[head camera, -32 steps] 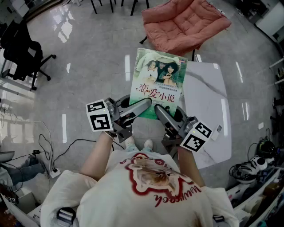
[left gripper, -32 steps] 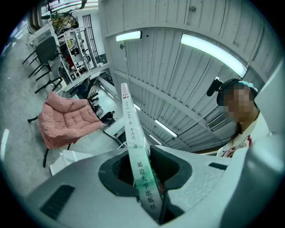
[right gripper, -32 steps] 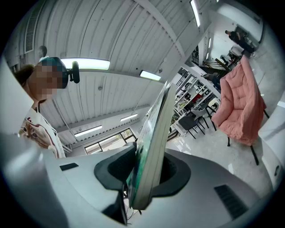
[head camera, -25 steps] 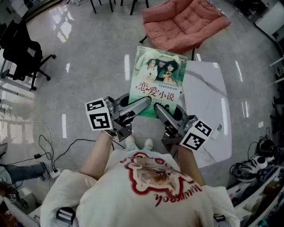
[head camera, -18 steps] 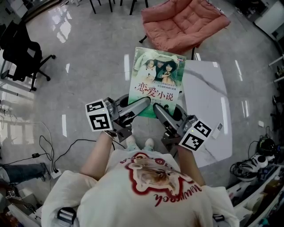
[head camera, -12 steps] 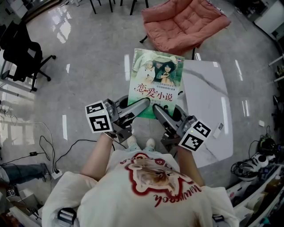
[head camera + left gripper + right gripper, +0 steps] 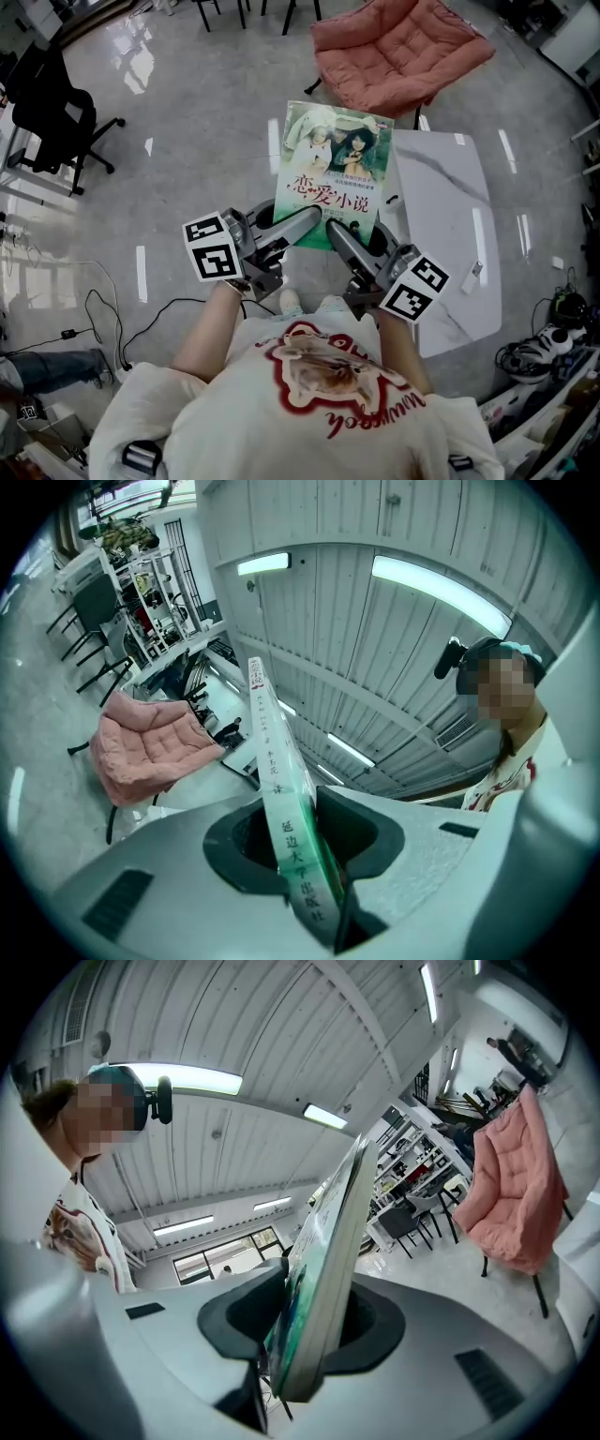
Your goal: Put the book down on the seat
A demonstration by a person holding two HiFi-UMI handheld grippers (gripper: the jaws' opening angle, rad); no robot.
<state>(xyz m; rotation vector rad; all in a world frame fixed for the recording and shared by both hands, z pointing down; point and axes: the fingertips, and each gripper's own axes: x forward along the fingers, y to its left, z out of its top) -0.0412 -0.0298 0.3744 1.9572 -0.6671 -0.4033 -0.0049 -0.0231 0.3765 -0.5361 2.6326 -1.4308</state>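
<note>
A green-covered book (image 7: 331, 175) with two figures on its front is held flat in the air over the floor. My left gripper (image 7: 302, 225) is shut on its near left edge and my right gripper (image 7: 337, 231) is shut on its near right edge. In the left gripper view the book's spine (image 7: 278, 789) runs up from between the jaws. The right gripper view shows the book (image 7: 323, 1269) edge-on, pinched between the jaws. The pink cushioned seat (image 7: 401, 49) stands beyond the book's far edge, and also shows as the seat (image 7: 150, 752) and the seat (image 7: 520, 1190).
A white marble-topped table (image 7: 445, 225) stands just right of the book, with a small object (image 7: 475, 270) near its right edge. A black office chair (image 7: 58, 111) is at the far left. Cables (image 7: 103, 319) lie on the grey floor at lower left.
The view has shifted slightly, so the seat and table sit a little further right. The book stays gripped by both grippers in the same pose.
</note>
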